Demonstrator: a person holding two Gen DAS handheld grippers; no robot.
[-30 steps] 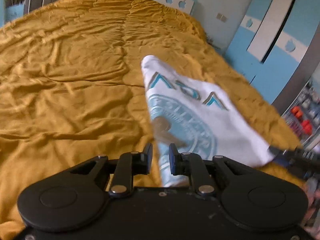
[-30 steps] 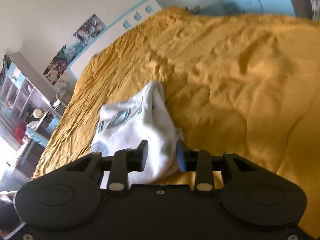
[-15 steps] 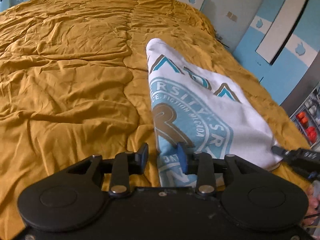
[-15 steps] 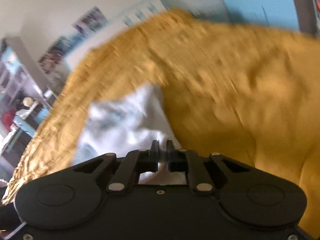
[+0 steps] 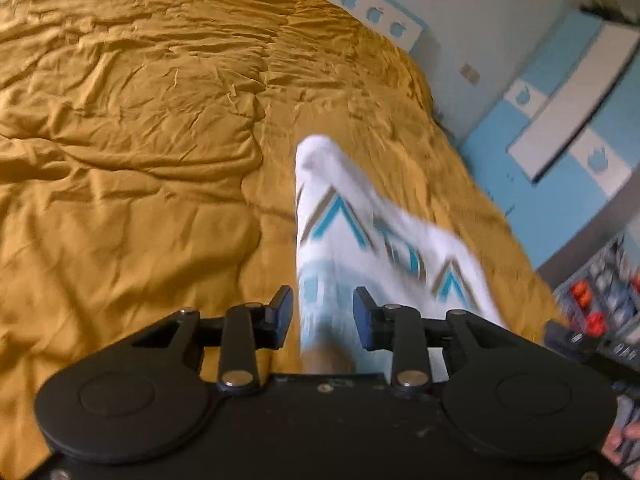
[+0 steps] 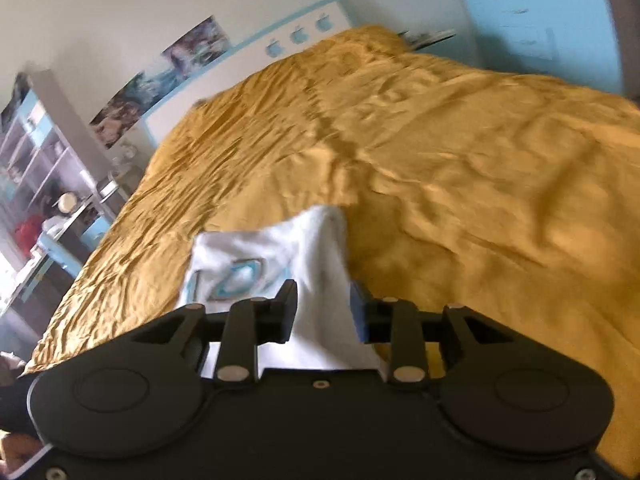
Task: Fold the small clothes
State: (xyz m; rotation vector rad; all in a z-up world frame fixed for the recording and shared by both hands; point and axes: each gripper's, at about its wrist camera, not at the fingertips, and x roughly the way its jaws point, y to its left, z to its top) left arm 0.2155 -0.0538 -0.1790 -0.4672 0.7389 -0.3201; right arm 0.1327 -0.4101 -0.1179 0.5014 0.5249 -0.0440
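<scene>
Both grippers stand open: the left gripper (image 5: 323, 312) straddles the near end of the white shirt (image 5: 360, 220) without pinching it, and the right gripper (image 6: 323, 310) likewise has cloth between its spread jaws, probably to take opposite ends for a fold. The shirt lies on a rumpled mustard bed (image 5: 140, 140) near its right edge, with blue cupboards (image 5: 580, 120) beyond.

Soft white cloth shirt (image 5: 384, 236) on creased, faintly sheeny mustard bedspread (image 5: 140, 128).
</scene>
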